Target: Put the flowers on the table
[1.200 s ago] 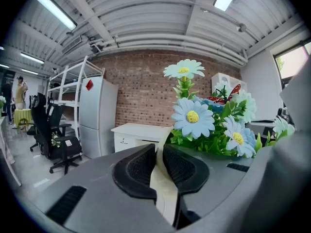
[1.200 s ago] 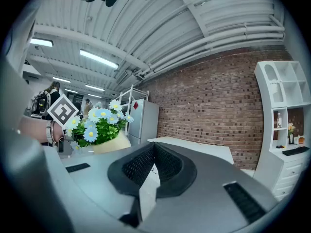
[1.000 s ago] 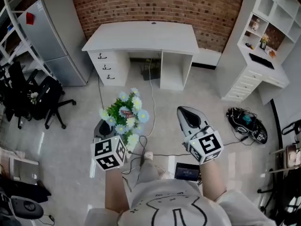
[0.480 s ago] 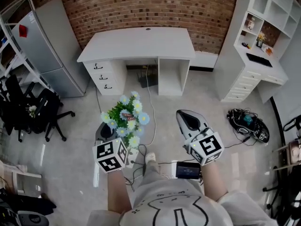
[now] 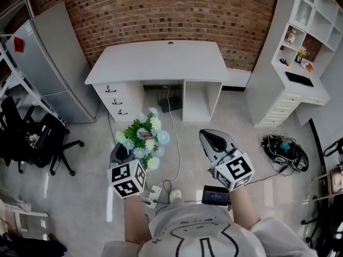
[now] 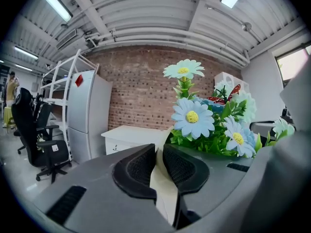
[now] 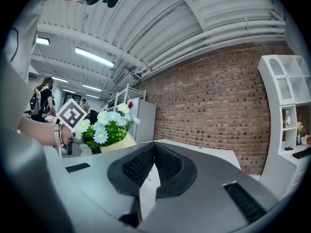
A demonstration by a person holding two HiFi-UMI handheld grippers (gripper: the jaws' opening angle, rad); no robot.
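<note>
— Left side first. What does the claw have?

— The left gripper (image 6: 158, 152) is closed partway, clamped on the cream rim of the pot (image 6: 164, 191). The flowers (image 5: 143, 139) stand upright just past its jaws, over the floor.

— And the table?

— The white table (image 5: 161, 63) lies straight ahead of that claw, well apart, its long side across the approach.

— The right side?

— The right gripper (image 7: 154, 147) is closed tip to tip on nothing, level with the left. I judge the left alone carries.
</note>
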